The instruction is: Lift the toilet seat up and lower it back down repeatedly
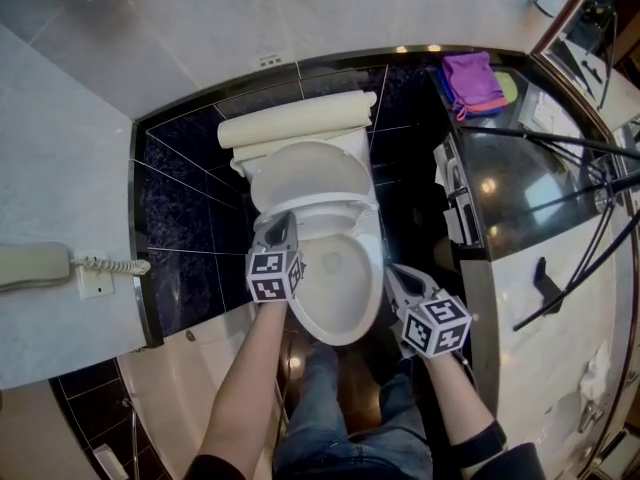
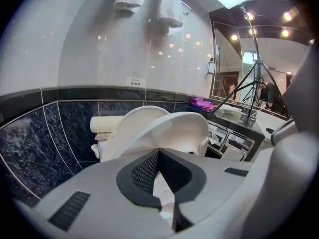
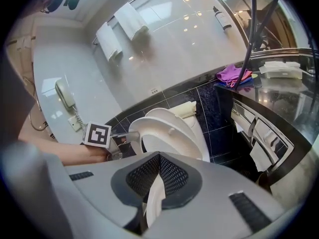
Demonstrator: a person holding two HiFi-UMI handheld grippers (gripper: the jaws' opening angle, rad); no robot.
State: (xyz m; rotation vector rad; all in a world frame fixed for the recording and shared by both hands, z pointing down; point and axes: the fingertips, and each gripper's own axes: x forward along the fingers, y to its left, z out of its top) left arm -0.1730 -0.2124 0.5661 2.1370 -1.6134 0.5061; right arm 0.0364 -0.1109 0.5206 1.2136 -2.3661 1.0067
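The white toilet stands against dark blue tiles with its lid upright. Its seat hangs tilted, about halfway up. My left gripper has its tips at the seat's left edge; the jaws meet at the tips with nothing between them. My right gripper is shut and empty. It hovers off the bowl's right side, apart from the seat.
A cream cistern top lies behind the lid. A wall phone hangs at left. On the right a black counter carries a purple cloth and tripod legs. The person's legs stand before the bowl.
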